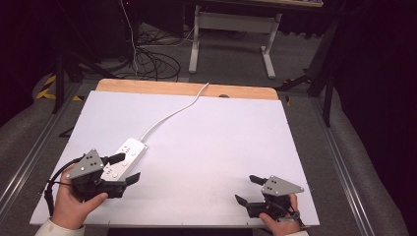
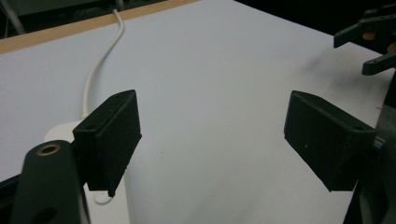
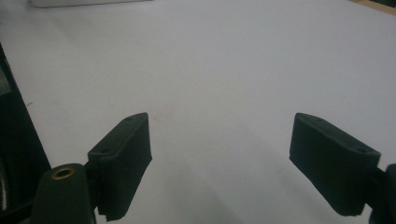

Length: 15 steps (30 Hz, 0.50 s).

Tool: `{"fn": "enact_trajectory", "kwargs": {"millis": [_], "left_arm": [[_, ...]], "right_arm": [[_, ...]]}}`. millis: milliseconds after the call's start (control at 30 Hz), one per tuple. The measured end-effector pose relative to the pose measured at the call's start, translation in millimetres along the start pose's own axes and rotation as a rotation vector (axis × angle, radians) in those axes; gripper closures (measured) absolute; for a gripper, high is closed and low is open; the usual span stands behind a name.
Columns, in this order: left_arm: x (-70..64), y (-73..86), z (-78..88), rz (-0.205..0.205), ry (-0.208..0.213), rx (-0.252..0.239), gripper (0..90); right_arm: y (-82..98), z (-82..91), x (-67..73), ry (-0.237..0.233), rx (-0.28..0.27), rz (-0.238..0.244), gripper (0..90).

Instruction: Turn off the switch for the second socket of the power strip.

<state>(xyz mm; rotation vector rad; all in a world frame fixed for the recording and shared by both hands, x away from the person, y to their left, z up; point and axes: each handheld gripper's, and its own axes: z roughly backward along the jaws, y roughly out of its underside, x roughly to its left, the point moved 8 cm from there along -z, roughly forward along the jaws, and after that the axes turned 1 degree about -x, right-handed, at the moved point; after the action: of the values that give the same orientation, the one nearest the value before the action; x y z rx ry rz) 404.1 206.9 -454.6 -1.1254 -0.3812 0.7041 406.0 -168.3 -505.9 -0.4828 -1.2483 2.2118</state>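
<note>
2 grippers sit low at the near edge of the white tabletop [image 1: 206, 142], and both are spread wide with nothing between their jaws.

Your left gripper [image 1: 129, 168] hovers at the near end of the white power strip [image 1: 125, 156], which lies at the left of the tabletop with its far end angled away from you. In the high view 1 jaw reaches over the strip's top and the other lies at its near right edge; I cannot tell whether either touches it. The risk here, as I judge it: close or push from this angle and the jaw could skid the strip sideways or press a switch on its face. Its white cord [image 1: 172, 114] runs to the far wooden edge, so any drag on the strip may pull the cord taut and swing the strip round.

Your right gripper [image 1: 248, 189] sits well apart at the right, over bare surface. Little can go wrong there, unless you sweep it left without looking.

No brand, label or writing is legible on the strip or either gripper; the small marks on the strip's face are too blurred to read.
</note>
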Motion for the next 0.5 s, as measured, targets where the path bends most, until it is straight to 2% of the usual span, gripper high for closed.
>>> {"fn": "enact_trajectory", "kwargs": {"millis": [133,400,500], "left_arm": [[-3.2,8.6,0.6,-0.002,0.018,-0.013,15.5],[-7.9,24.9,-1.3,-0.018,0.022,-0.055,13.5],[-7.7,32.0,-5.0,-0.063,0.005,-0.033,13.4]], "right_arm": [[0.0,0.5,0.0,0.0,-0.001,0.0,20.9],[0.0,0.8,0.2,0.002,0.001,0.002,20.9],[-0.2,0.7,0.5,0.0,0.0,0.003,20.9]]}}
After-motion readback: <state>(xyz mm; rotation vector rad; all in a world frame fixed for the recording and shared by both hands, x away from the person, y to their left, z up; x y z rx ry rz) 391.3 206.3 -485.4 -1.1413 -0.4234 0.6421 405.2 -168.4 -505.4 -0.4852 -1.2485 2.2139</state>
